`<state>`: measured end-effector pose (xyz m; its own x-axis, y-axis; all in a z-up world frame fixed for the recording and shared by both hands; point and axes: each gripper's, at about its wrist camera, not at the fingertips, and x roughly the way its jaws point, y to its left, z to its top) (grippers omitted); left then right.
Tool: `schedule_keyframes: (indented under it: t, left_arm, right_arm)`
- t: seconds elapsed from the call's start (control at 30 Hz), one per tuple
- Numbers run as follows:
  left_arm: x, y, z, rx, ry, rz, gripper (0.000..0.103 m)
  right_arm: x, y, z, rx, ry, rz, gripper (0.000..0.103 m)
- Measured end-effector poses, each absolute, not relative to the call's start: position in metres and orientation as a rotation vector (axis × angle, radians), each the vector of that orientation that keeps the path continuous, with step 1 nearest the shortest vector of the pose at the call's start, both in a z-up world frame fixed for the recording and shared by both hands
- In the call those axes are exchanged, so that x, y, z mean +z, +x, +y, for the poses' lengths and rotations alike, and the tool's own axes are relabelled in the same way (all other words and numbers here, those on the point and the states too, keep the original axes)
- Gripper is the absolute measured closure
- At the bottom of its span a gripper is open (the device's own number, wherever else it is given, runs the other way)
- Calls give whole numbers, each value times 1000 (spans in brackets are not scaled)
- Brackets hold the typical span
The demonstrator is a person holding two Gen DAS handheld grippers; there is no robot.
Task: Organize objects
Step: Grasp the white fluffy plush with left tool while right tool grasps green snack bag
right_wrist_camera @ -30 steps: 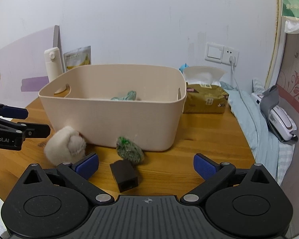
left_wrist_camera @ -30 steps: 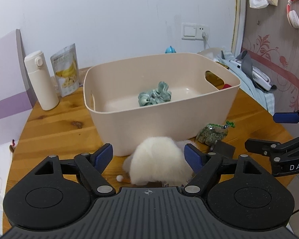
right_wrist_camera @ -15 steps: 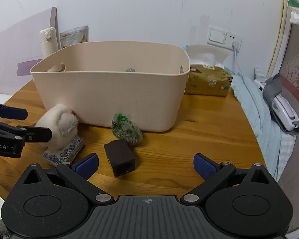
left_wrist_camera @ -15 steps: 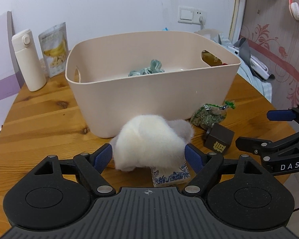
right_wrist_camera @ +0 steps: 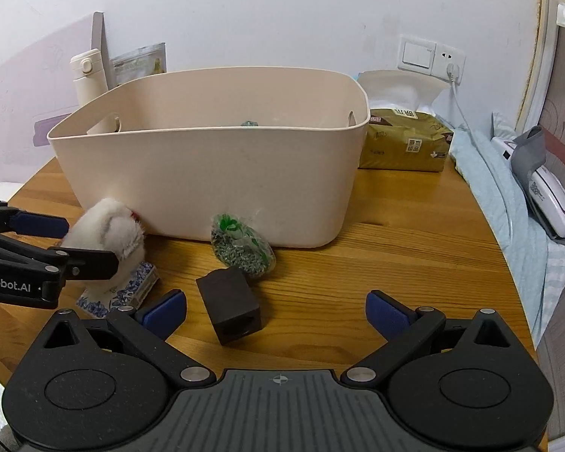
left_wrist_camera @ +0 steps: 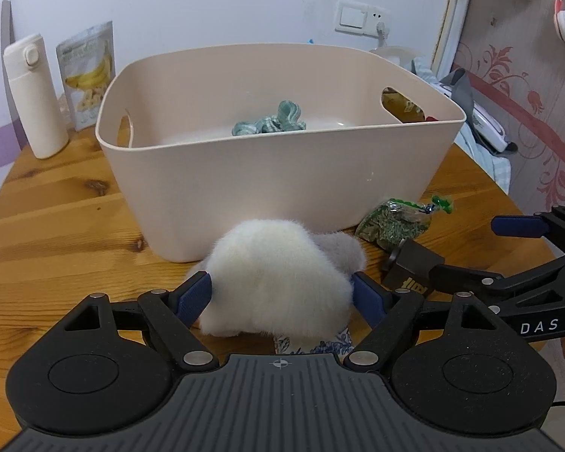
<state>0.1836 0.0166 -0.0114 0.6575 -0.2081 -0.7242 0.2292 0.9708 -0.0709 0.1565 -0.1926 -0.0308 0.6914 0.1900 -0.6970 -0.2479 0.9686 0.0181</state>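
Note:
A white fluffy toy (left_wrist_camera: pixel 278 282) lies on a small blue-and-white patterned box (right_wrist_camera: pixel 120 290), on the wooden table in front of the beige tub (left_wrist_camera: pixel 282 188). My left gripper (left_wrist_camera: pixel 280 282) is open and straddles the toy, one blue pad at each side of the fluff. A green scrunchie (left_wrist_camera: pixel 271 122) lies inside the tub. Right of the toy are a bag of green bits (right_wrist_camera: pixel 245 245) and a black box (right_wrist_camera: pixel 231 305). My right gripper (right_wrist_camera: pixel 275 301) is open low over the table, with the black box just ahead of its left pad.
A white flask (left_wrist_camera: pixel 34 94) and a banana snack pouch (left_wrist_camera: pixel 88 75) stand behind the tub on the left. A gold tissue pack (right_wrist_camera: pixel 403 139) sits behind it on the right. The round table's edge (right_wrist_camera: pixel 508 263) borders a bed holding a grey-strapped device (right_wrist_camera: pixel 546 188).
Both grippers have come down and closer to the table. The left jaws now reach around the fluffy toy, and the patterned box under it has come into view.

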Motion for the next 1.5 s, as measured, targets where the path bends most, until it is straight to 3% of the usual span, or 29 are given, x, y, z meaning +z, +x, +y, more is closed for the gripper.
schedule_keyframes:
  t: [1.2, 1.5]
  left_arm:
    - [-36, 240, 53, -198, -136, 957, 21]
    - [-34, 242, 59, -182, -120, 954, 34]
  right_arm:
    - [-57, 223, -170, 251, -70, 856, 4]
    - [-64, 234, -164, 252, -56, 871, 12]
